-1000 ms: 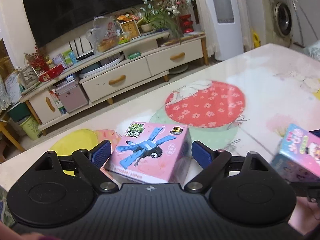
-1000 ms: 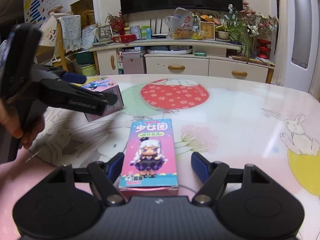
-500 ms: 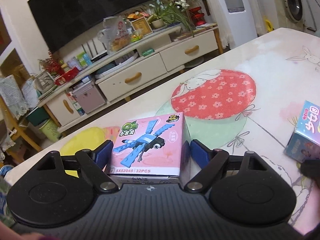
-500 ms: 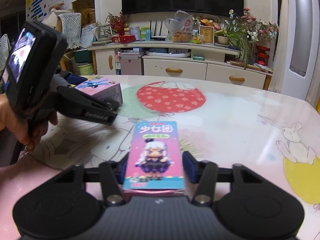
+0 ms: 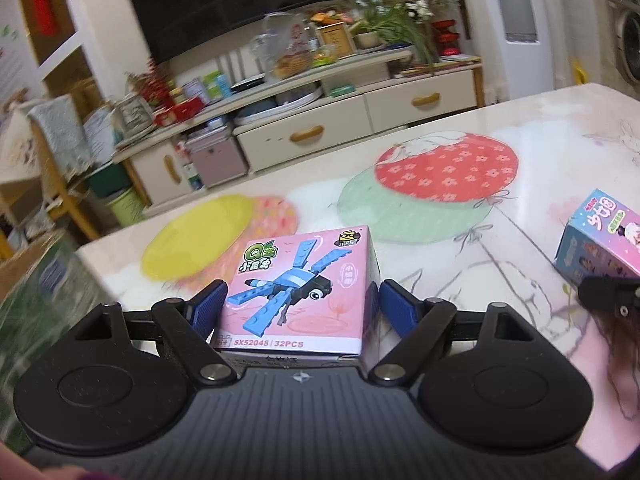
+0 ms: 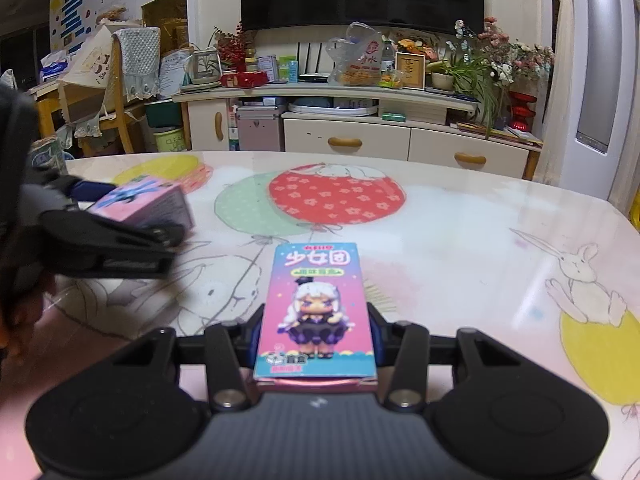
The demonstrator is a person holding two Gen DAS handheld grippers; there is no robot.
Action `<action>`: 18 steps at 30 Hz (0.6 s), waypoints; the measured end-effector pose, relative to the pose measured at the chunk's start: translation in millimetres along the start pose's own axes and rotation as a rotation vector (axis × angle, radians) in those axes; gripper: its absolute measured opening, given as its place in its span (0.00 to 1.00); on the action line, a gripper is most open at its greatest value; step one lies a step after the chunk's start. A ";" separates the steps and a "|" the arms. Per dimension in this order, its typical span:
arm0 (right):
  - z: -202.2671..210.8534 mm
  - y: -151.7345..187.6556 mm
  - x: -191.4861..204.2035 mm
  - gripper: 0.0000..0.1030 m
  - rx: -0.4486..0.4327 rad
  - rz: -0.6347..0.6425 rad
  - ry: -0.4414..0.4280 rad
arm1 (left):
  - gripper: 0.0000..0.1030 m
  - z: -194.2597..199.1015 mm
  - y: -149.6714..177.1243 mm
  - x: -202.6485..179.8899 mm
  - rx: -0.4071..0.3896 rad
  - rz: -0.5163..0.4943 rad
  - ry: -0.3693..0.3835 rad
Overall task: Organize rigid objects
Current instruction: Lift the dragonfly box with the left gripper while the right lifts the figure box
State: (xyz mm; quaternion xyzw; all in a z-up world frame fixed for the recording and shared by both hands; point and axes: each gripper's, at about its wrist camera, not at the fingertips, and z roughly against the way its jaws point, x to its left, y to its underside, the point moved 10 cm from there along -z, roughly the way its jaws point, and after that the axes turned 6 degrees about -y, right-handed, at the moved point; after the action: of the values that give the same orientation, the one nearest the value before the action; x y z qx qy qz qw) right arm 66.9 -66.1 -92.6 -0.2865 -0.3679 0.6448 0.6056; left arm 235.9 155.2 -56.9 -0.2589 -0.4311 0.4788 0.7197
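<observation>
A pink box with a blue brick dragonfly [image 5: 300, 296] fills the gap between my left gripper's [image 5: 302, 304] blue pads, which are shut on its sides. In the right wrist view this box [image 6: 140, 204] shows blurred and tilted at the left, behind the left gripper's near finger [image 6: 120, 240]. My right gripper [image 6: 316, 332] is shut on a tall pink and blue doll box [image 6: 316, 308], which lies flat on the table [image 6: 460, 240] with its far end sticking out past the pads. The doll box [image 5: 600, 236] also shows at the right edge of the left wrist view.
The tabletop carries printed balloons and rabbits. Past its far edge stand a cream TV cabinet [image 6: 360, 136] under a dark screen and a wooden chair [image 6: 120, 92] at the left. A blurred green pack [image 5: 36, 280] sits at the left edge of the left wrist view.
My right gripper's jaws have closed onto the doll box. My left gripper has swung, carrying the dragonfly box leftward and nearer in the right wrist view, where it now looks tilted.
</observation>
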 end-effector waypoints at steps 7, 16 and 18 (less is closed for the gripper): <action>8.6 2.0 0.3 0.45 -0.022 0.005 0.021 | 0.99 30.5 23.0 18.2 0.031 0.085 -0.036; 21.1 13.1 6.9 0.45 -0.020 -0.003 0.055 | 0.99 68.8 40.7 26.8 0.044 0.129 -0.029; 25.1 16.6 7.2 0.45 -0.019 -0.014 0.063 | 0.99 79.0 45.0 29.4 0.044 0.137 -0.023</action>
State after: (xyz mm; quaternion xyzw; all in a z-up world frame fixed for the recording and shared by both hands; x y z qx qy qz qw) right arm 36.2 -62.0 -91.5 -0.3098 -0.3566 0.6279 0.6185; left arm 151.3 197.2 -42.2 -0.2662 -0.4101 0.5391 0.6858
